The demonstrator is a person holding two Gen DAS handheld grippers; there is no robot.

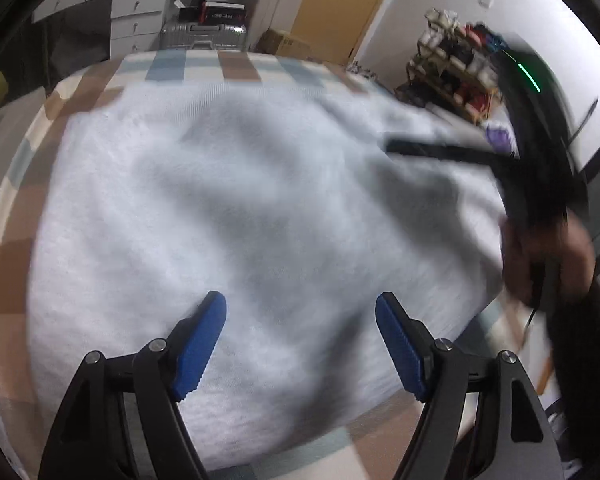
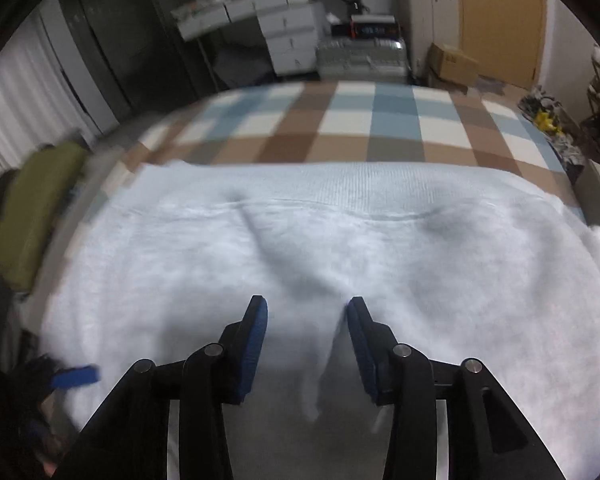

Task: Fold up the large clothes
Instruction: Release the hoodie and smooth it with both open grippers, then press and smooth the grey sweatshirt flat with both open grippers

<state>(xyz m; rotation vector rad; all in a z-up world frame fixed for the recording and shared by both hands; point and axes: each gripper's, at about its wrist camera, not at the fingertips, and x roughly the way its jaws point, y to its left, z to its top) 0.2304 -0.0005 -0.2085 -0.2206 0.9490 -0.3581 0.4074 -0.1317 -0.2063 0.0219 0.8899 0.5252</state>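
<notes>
A large pale blue-white knitted garment lies spread over the checked bed cover. My left gripper hovers just above it near its front edge, jaws wide open and empty. In the right wrist view the same garment fills the middle, with a ribbed band along its far edge. My right gripper is open above it, and a small raised fold of cloth sits between the fingers without being pinched. The right gripper also shows in the left wrist view, blurred, held by a hand at the garment's right side.
The checked cover is bare beyond the garment. An olive cushion lies at the bed's left edge. White drawers, a silver suitcase and a cardboard box stand past the foot. A cluttered shoe rack stands at the right.
</notes>
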